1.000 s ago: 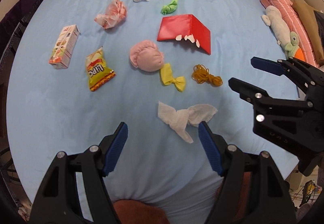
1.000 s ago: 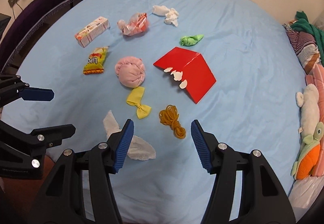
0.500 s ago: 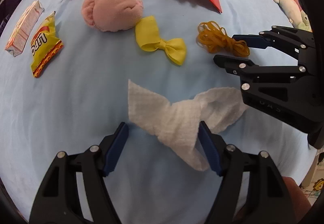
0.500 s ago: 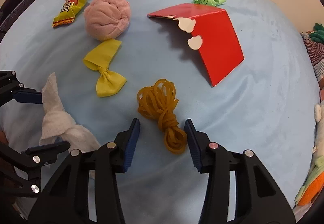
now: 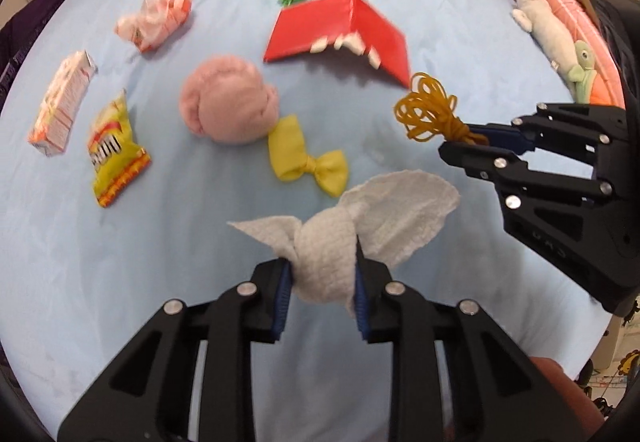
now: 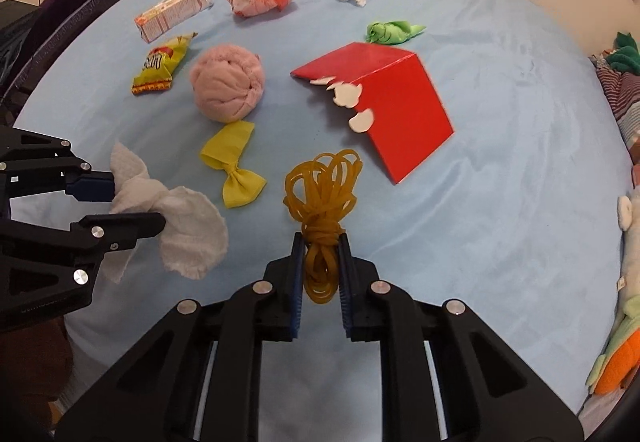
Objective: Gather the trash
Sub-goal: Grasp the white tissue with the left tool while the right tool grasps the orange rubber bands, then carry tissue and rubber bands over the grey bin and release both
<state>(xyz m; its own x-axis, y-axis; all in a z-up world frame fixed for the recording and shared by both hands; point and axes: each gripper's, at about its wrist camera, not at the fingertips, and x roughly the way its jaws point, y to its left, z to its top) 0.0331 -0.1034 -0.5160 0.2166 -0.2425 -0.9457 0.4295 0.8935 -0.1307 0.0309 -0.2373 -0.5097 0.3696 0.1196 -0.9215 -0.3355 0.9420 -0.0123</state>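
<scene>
Pinching the soft, light white paper tissue (image 5: 344,242) at its twisted middle, the left gripper (image 5: 320,278) is closed; the right gripper (image 6: 320,262) clamps the springy yellow rubber-band bundle (image 6: 320,194) at its knot.

My left gripper (image 5: 322,278), wide open half a second ago, now pinches the white paper towel (image 5: 348,238) at its twisted middle, lifted off the blue sheet (image 5: 120,262) at the centre of the frame. My right gripper (image 6: 320,268) has likewise closed on the yellow rubber bands (image 6: 322,198), raising them so their loops fan out above the fingertips at lower centre.
</scene>
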